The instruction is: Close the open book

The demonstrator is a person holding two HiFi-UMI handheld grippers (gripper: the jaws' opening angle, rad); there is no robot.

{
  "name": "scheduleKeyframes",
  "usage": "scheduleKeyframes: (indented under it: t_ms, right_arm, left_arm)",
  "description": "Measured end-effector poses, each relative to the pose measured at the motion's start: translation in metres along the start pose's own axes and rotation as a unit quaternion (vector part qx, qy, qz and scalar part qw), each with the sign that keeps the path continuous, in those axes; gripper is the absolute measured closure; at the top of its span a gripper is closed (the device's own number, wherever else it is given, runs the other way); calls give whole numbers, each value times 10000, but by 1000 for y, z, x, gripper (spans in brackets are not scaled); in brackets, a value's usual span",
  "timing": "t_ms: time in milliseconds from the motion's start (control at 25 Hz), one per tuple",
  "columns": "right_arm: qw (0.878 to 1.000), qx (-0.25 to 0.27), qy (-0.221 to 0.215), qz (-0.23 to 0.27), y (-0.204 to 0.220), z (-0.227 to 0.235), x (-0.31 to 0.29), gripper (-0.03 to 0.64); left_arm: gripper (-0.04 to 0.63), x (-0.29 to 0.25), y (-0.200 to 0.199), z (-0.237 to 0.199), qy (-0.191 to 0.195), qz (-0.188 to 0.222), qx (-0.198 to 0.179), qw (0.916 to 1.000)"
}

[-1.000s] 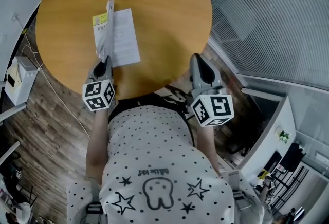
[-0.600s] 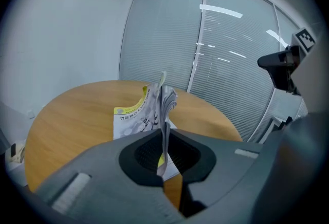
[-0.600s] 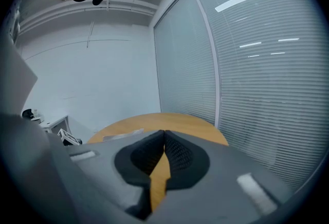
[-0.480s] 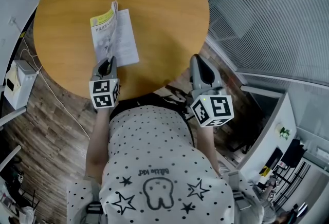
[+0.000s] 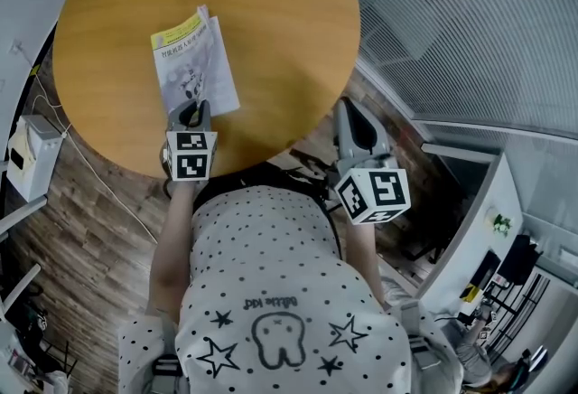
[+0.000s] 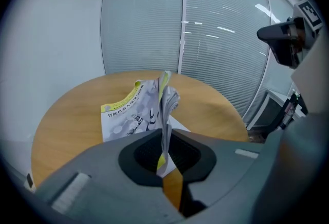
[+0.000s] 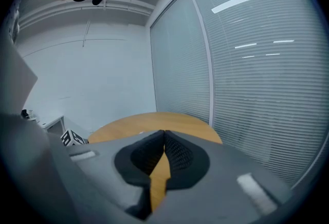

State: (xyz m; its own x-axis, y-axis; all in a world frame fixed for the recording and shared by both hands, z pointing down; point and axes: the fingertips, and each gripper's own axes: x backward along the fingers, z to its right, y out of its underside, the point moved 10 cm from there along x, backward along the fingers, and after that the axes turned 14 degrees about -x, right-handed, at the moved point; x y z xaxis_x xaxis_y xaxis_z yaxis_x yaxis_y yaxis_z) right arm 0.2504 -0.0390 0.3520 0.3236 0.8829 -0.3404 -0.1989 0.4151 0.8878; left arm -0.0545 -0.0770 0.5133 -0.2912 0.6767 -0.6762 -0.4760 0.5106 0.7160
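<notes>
The table (image 5: 271, 13) is round and wooden, filling the upper left of the head view. The book (image 5: 188, 62) lies on its left part, near the lower rim, with a yellow-banded cover facing up and a strip of white page showing along its right side.

The left gripper (image 5: 191, 108) sits at the book's lower edge, pointing up the frame. In the left gripper view its tongs (image 6: 164, 142) are pinched narrow on a few leaves of the book (image 6: 128, 115). These leaves stand upright between the jaws and hide a strip of table (image 6: 67, 115) behind them.

The right gripper (image 5: 349, 105) hangs at the table's lower right rim, well apart from the book. Its tongs (image 7: 163, 135) are pressed together with nothing between them, and bare table (image 7: 154, 119) lies beyond.

A white box (image 5: 25, 157) sits on the plank floor at the left edge, with a cable (image 5: 107, 192) trailing past it. A wall of blinds (image 5: 470, 22) fills the upper right. The person's dotted shirt (image 5: 271, 293) covers the bottom centre.
</notes>
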Motion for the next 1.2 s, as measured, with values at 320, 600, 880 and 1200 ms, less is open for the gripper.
scheduleKeyframes:
  t_ms: [320, 600, 880, 1200]
  right_arm:
    - [10000, -32, 89, 13, 0, 2, 5, 612]
    - [9999, -35, 145, 25, 0, 2, 8, 612]
    - [9999, -12, 136, 2, -1, 0, 4, 612]
    - [9999, 22, 94, -36, -1, -5, -2, 612]
  left_arm:
    - [551, -12, 1, 8, 173, -245, -187, 9994]
    - [535, -22, 7, 15, 289, -379, -288, 9984]
    - [526, -32, 12, 16, 419, -520, -352, 9971]
    - [514, -41, 17, 16, 582, -580, -309, 9961]
